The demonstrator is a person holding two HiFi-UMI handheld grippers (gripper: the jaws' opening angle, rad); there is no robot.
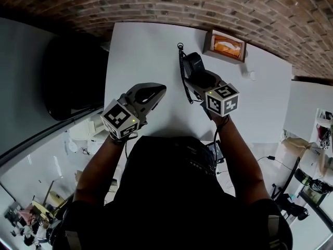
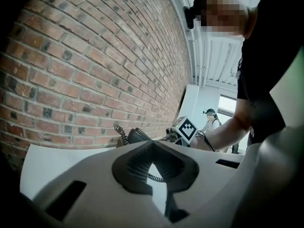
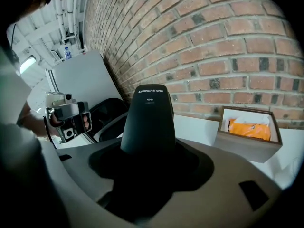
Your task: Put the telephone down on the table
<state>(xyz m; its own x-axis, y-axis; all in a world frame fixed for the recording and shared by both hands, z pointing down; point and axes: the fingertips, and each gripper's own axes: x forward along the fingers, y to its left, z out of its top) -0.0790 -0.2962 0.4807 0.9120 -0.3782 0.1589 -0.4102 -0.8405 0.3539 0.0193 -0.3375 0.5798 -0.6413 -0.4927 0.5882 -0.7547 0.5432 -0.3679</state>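
Note:
The black telephone handset (image 1: 194, 65) is over the far middle of the white table (image 1: 140, 51), with its coiled cord (image 1: 181, 72) hanging along its left side. My right gripper (image 1: 202, 81) is shut on the handset's near end. In the right gripper view the handset (image 3: 148, 118) stands up between the jaws of the right gripper (image 3: 147, 153). My left gripper (image 1: 155, 91) hovers over the table to the left, jaws shut on nothing. The left gripper view looks past the left gripper (image 2: 153, 148) to the handset (image 2: 137, 136) and the right gripper's marker cube (image 2: 186, 128).
A brown open box (image 1: 226, 46) with orange contents sits at the table's far edge, against the brick wall (image 1: 250, 9). A small white object (image 1: 253, 76) lies to the right of the box. A black rounded chair (image 1: 73, 82) stands off the table's left edge.

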